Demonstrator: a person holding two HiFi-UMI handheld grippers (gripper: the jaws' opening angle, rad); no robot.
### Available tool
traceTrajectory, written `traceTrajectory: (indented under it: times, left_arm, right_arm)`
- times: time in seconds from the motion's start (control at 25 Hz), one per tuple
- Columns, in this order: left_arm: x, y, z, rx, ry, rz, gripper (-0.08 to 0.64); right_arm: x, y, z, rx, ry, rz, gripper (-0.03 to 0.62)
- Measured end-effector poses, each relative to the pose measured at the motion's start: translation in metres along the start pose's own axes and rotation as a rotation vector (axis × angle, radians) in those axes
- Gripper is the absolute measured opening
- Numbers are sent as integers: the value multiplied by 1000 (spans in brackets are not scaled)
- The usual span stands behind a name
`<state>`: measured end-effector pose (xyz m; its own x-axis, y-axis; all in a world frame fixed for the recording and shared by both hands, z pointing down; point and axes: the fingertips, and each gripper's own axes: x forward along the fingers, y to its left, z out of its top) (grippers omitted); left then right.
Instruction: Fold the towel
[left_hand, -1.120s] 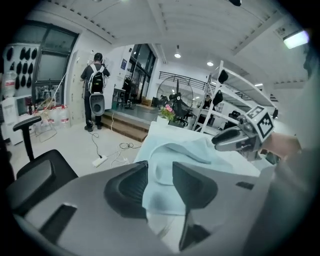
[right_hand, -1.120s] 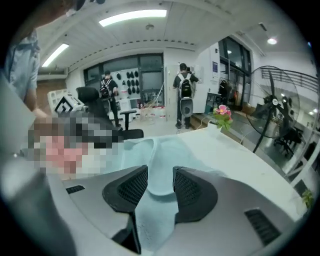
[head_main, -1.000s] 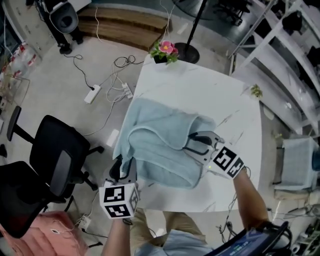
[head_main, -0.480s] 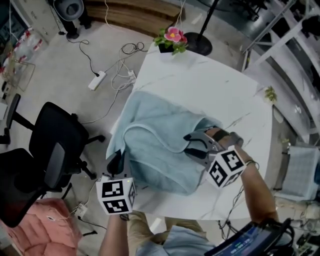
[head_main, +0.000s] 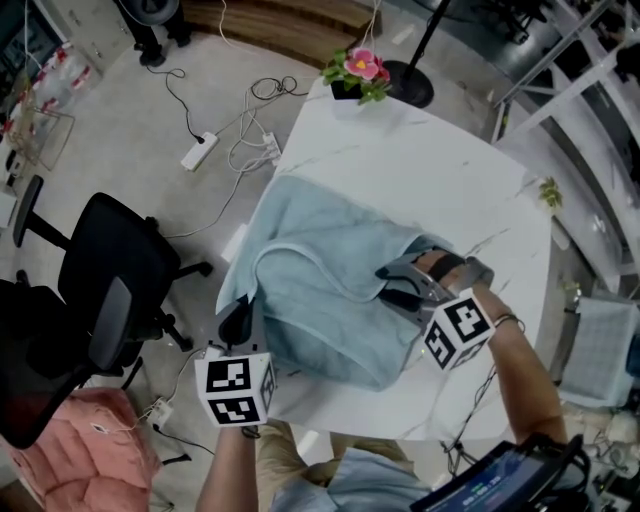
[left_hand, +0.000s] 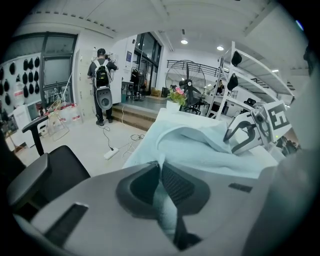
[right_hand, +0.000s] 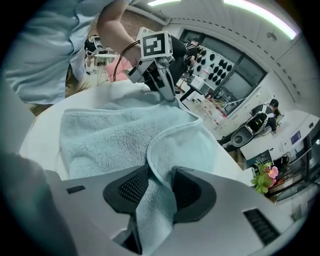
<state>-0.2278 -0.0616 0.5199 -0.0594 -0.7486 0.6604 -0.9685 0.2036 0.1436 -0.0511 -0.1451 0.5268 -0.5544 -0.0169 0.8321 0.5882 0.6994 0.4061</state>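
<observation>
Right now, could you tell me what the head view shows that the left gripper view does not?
Only the head view shows the pink cushion and a lit screen. Only the left gripper view shows a distant person wearing a backpack and the ceiling lights. Both show the towel, flower pot, black chair and power strip.

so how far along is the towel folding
Early. The towel lies rumpled on the table, one flap already lapped over. The left tool has just closed on its near edge; the right tool has been tightening on a hem. No neat fold is made yet.
</observation>
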Motion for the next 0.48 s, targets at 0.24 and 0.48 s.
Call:
traceTrajectory:
  times: [0.24,0.48]
  left_arm:
    - [-5,-2,1,1,-7,-12,25]
    - [-24,-11,10,-60,-39,-43,21]
  right_arm:
    - [-23,-29,22,211,-194,-61,26]
    - [-67,-91,30,409,-386,-226,21]
